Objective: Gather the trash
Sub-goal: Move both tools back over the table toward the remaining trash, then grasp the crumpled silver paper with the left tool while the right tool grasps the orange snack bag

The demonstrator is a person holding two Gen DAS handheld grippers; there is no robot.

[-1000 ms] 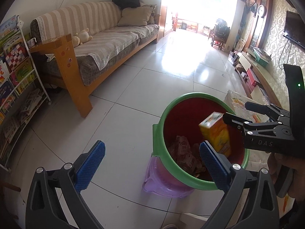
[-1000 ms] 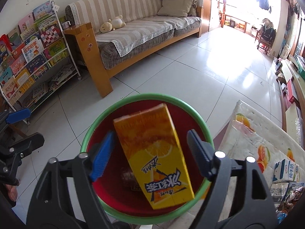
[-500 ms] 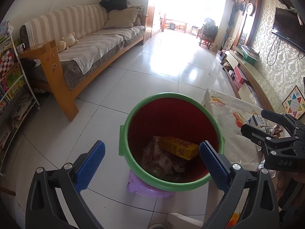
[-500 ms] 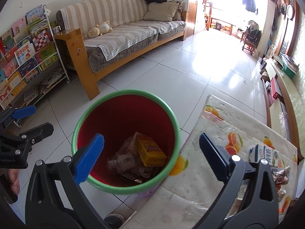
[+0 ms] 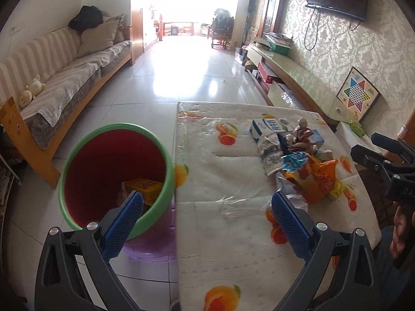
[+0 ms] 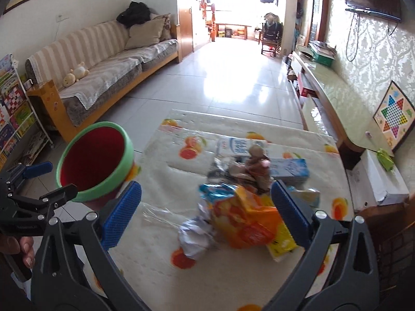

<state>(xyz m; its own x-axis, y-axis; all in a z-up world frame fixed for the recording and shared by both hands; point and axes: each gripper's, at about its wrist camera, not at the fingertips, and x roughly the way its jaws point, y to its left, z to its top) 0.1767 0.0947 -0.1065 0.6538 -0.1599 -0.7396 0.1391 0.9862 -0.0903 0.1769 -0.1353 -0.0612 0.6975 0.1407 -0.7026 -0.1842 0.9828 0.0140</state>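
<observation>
Right wrist view: right tongs (image 6: 206,213) are gaping empty over the trash pile (image 6: 243,207) lying on the fruit-print tabletop (image 6: 160,233); carton lettering is blurring unreadably. Left tongs (image 5: 206,223), open, are hovering beside the bin (image 5: 166,181), where a yellow carton (image 5: 144,188) is lying.

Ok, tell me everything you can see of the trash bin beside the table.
The trash bin is a round plastic bucket with a thick green rim and outer wall and a dark red inside. It stands open, with no lid, tilted slightly in these fisheye views, on a low purple plastic stool on the tiled floor, close against the left edge of the table. Inside lie a yellow drink carton and some crumpled wrappers, mostly hidden behind the rim. Neither gripper touches it.
</observation>
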